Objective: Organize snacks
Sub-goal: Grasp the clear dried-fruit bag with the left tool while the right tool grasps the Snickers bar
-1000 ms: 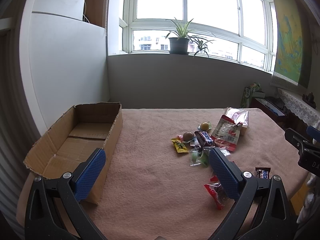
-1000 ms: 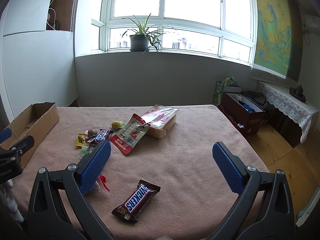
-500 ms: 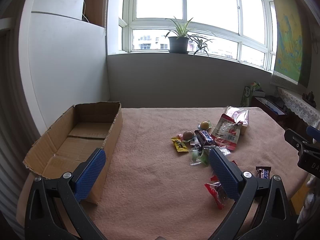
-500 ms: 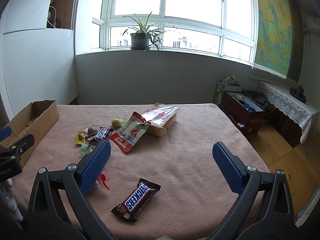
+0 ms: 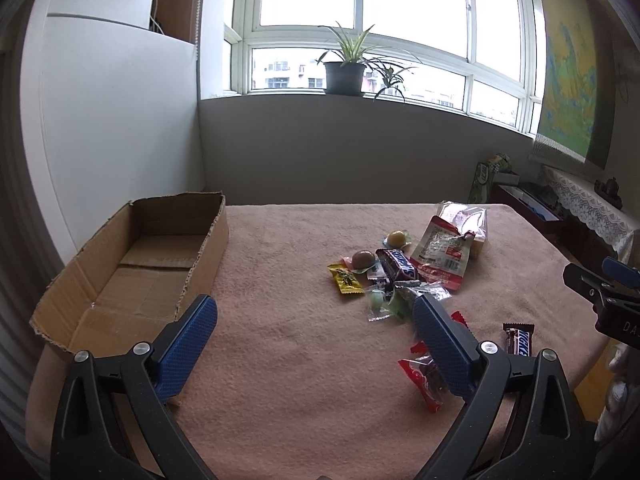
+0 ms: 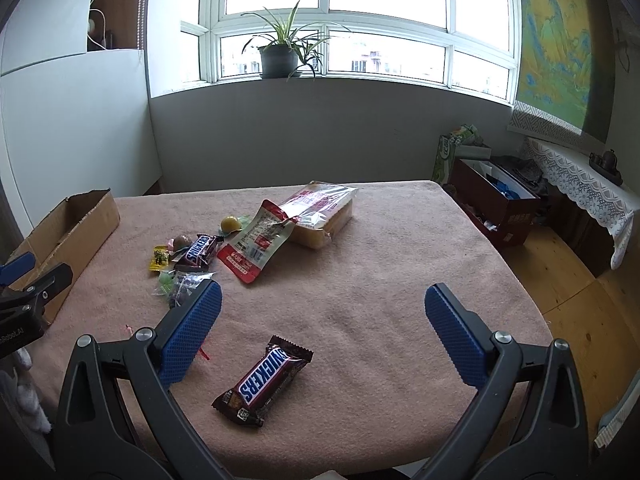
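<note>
Two grippers, left [image 5: 314, 342] & right [image 6: 322, 334], hover wide open, empty, w/ nearest Snickers bar [image 6: 264, 380] lying diagonally just below right gripper, cardboard box [image 5: 132, 268] far left.

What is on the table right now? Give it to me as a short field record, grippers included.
surface: pink cloth-covered table
container: open cardboard box, at the table's left end, no snacks visible inside
nearest snack: Snickers bar, alone, in front of right gripper
snack cluster: second Snickers, red-white pouch, bread pack, small candies
left gripper: open, holding nothing
right gripper: open, holding nothing
</note>
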{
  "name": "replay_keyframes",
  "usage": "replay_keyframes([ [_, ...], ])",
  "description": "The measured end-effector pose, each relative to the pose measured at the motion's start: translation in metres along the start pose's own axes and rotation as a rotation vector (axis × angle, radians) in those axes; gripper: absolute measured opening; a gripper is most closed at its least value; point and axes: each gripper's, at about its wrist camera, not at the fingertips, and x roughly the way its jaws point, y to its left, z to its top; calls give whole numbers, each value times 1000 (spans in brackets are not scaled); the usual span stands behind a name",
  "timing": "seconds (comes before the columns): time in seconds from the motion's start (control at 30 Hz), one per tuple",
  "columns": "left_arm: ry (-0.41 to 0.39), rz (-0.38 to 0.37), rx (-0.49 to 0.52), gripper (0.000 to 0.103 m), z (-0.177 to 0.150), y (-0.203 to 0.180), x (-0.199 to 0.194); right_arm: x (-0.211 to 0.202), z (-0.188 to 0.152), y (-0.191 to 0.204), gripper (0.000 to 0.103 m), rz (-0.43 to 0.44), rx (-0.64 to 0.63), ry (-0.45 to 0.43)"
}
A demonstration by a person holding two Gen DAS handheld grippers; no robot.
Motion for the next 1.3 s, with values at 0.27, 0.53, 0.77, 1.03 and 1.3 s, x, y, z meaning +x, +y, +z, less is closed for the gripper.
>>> replay_keyframes([
  [0.27,68,-116,44,89,-6,-13,9,20,-20,-25,103,75,57,163],
  [0.53,161,-244,150,82,-18,-44,21,37,-33,-35,103,184,158,270],
  [0.77,241,-301,246,70,-24,-60,39,51,-35,-17,96,261,153,322],
  [1.03,297,-351,247,60,-26,-59,48,68,-38,-1,89,302,155,374],
  [1.3,310,-388,247,45,-29,-63,46,76,-36,12,85,282,100,381],
])
